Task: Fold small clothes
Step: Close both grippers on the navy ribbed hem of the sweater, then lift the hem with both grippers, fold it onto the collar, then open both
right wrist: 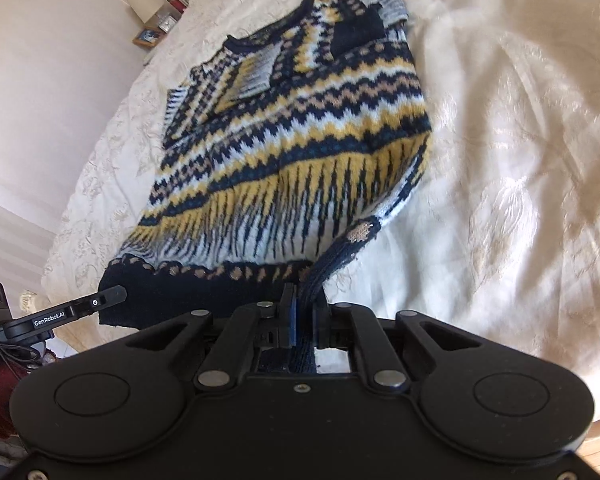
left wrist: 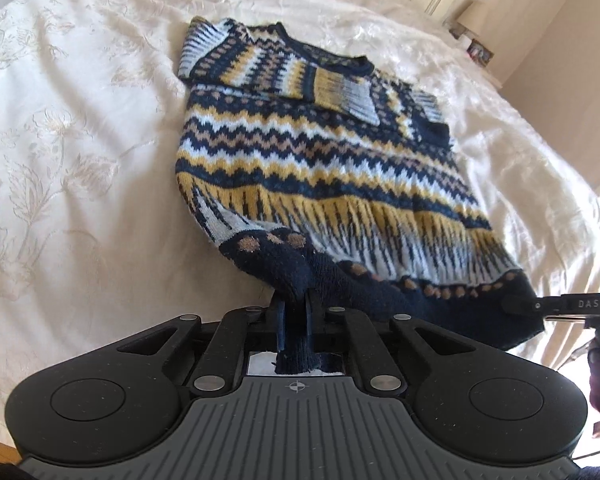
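I hold both tools low over the near edge of the bed [left wrist: 80, 140], each pointing forward across the cream, flower-embroidered bedspread [right wrist: 500, 160]. My left gripper [left wrist: 294, 312] has its fingers closed tight on the navy ribbed hem of the sweater [left wrist: 320, 152], a bunch of the knit pinched between them and running back into the tool's body. My right gripper [right wrist: 304, 312] is clamped the same way on the hem at the other bottom corner, with a strip of navy rib pulled taut up from the fingers [right wrist: 288, 304]. In the left wrist view the right tool's finger shows at the far right, level with the hem; in the right wrist view the left tool reaches in from the left edge, lettering on its side. The sweater lies spread flat on the bedspread, neckline away from me, zigzag bands of navy, yellow, tan and pale blue across it. Both sleeves are folded in over the chest, the cuffs resting near the collar. The hem lifts slightly off the bed where I hold it; the rest rests on the cover. A small framed picture [right wrist: 148, 36] stands beyond the bed by the wall.
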Demonstrator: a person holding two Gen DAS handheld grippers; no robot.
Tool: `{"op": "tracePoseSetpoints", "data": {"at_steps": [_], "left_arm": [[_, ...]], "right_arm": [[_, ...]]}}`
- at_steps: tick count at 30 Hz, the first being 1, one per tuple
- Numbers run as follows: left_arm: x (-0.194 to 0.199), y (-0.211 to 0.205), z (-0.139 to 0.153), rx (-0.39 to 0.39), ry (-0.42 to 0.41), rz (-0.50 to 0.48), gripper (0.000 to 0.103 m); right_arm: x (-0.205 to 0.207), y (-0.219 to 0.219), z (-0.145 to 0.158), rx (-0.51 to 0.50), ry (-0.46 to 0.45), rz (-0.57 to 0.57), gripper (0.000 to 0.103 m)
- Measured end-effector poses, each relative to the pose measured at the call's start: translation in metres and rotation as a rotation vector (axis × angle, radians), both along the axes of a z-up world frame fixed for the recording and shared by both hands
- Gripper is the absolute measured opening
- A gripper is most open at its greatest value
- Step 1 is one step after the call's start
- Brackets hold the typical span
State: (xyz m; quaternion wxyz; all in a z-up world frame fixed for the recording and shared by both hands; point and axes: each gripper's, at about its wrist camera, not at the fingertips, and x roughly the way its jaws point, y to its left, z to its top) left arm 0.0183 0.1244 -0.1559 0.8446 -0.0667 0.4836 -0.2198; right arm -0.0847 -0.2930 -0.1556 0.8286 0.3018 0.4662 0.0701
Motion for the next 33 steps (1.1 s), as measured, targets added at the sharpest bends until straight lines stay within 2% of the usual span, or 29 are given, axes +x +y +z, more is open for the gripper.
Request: {"op": "tracePoseSetpoints", "data": {"at_steps": [9, 17, 24, 29, 33], "left_arm": [[0.036, 0.001, 0.054, -0.089, -0.098, 0.053, 0.009], [0.109, -0.006, 0.091, -0.142, -0.217, 0.081, 0.006], [0.186, -0.020, 0.097, -0.170, -0.269, 0.112, 0.006], [0.241, -0.032, 0.090, -0.171, -0.271, 0.130, 0.006], [0.281, -0.040, 0.078, -0.154, -0.260, 0.147, 0.006]], "right_arm": [[0.032, -0.022, 0.055, 0.020, -0.157, -0.070, 0.013], [0.100, -0.040, 0.090, 0.036, -0.285, -0.121, 0.013], [0.182, -0.058, 0.094, 0.022, -0.329, -0.166, 0.013], [0.237, -0.068, 0.080, 0.022, -0.311, -0.202, 0.013], [0.275, -0.075, 0.062, 0.012, -0.258, -0.234, 0.013]]}}
